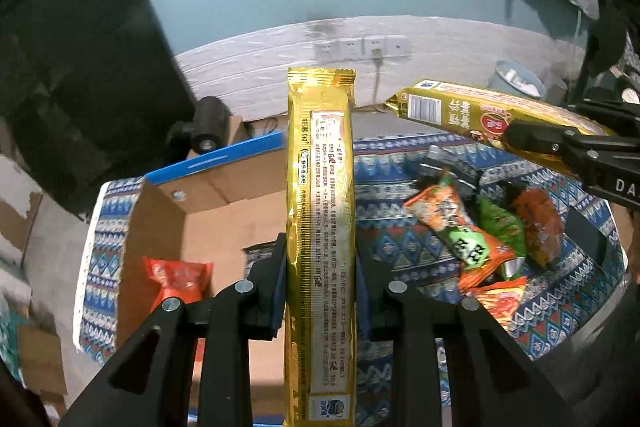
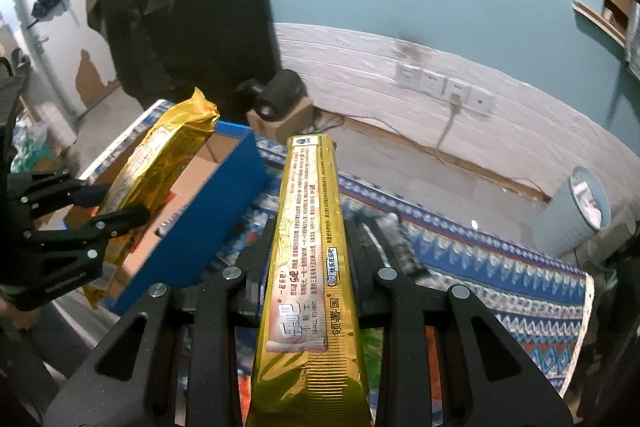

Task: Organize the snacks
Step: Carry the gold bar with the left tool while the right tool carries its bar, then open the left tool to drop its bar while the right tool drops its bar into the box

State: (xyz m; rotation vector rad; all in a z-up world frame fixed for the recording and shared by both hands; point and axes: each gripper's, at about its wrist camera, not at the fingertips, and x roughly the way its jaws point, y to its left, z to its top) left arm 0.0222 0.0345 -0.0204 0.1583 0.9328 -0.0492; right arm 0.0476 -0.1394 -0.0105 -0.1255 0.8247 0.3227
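Observation:
My left gripper [image 1: 320,267] is shut on a long gold snack packet [image 1: 320,211] and holds it up over the edge of an open cardboard box [image 1: 224,219]. A red snack bag [image 1: 180,279] lies inside that box. My right gripper [image 2: 308,247] is shut on a second gold snack packet [image 2: 308,227]; it also shows in the left wrist view [image 1: 472,111], raised over a pile of orange and green snack bags [image 1: 480,239] on the patterned cloth [image 1: 400,247]. The left gripper with its packet [image 2: 156,163] shows at the left of the right wrist view, above the box [image 2: 208,211].
The box has blue outer sides and stands at the left end of the cloth-covered table. A dark remote-like object [image 2: 400,247] lies on the cloth. A light blue bin [image 2: 580,207] stands on the floor at right. A black roller [image 2: 280,95] sits on a small carton behind the box.

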